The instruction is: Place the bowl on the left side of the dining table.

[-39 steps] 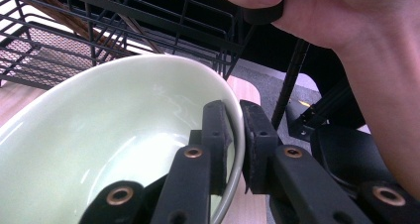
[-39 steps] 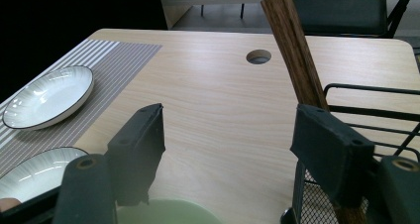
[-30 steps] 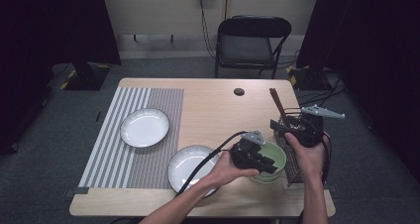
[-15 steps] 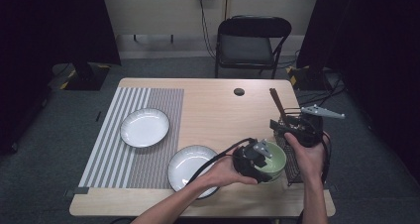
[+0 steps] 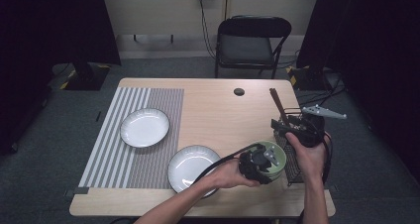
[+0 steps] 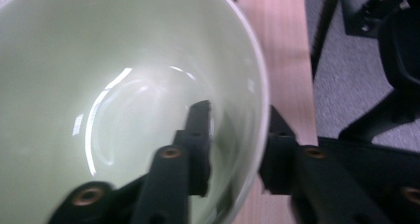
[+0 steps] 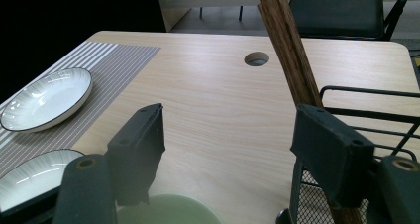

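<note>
Left gripper view: left gripper (image 6: pixel 233 149) straddles the green bowl's (image 6: pixel 124 85) rim, one jaw inside, one outside, just closing on it.
High view places that bowl (image 5: pixel 275 152) beside the wire basket (image 5: pixel 296 164); right gripper (image 7: pixel 228 149) hangs spread and empty, sticks (image 7: pixel 287 45) ahead, two plates (image 5: pixel 144 128) on the mat (image 5: pixel 124 135).

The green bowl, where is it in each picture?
High view: green bowl lower right, left gripper on its rim.
Left gripper view: its inside spreads across the left, rim between the jaws.
Right gripper view: a sliver at bottom centre.
Shared landmark: wooden table.
</note>
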Demonstrator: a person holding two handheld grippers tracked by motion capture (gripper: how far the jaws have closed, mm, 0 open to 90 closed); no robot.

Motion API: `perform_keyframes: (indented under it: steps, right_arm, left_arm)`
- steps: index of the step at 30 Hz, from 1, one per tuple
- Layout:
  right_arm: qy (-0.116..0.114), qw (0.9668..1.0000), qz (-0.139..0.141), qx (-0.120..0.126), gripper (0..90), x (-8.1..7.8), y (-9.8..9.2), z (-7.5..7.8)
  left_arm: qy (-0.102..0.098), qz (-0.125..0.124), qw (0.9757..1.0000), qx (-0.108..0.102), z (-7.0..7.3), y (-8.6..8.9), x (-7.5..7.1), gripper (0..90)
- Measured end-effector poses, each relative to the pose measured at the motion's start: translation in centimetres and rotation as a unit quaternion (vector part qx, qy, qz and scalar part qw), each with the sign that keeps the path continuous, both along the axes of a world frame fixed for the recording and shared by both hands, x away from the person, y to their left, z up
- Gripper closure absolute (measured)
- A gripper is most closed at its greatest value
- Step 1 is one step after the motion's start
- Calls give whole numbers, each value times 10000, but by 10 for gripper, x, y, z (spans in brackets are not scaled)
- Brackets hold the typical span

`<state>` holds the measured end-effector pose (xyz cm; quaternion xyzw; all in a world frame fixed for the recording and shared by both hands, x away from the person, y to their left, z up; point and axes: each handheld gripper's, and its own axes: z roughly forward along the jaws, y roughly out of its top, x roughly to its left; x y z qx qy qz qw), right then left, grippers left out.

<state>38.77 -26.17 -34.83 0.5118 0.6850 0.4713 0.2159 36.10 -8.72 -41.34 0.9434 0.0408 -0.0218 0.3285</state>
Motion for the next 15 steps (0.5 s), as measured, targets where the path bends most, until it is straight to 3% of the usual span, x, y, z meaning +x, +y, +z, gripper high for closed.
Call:
perform_keyframes:
  steps: [5, 7, 12, 15]
  right_arm:
    - [7, 10000, -2, -8, 281, 0, 1, 0]
    - [10, 10000, -7, -5, 281, 1, 1, 0]
    - [-2, 10000, -20, -1, 280, 1, 1, 0]
    - [-33, 10000, -73, 5, 273, 0, 0, 0]
  left_arm:
    - [64, 0, 9999, -118, 1, 0, 0, 748]
    - [149, -22, 9999, -66, 4, 0, 3, 758]
    - [391, -98, 9988, -262, 4, 2, 8, 772]
    - [419, -116, 9986, -304, 5, 2, 9, 778]
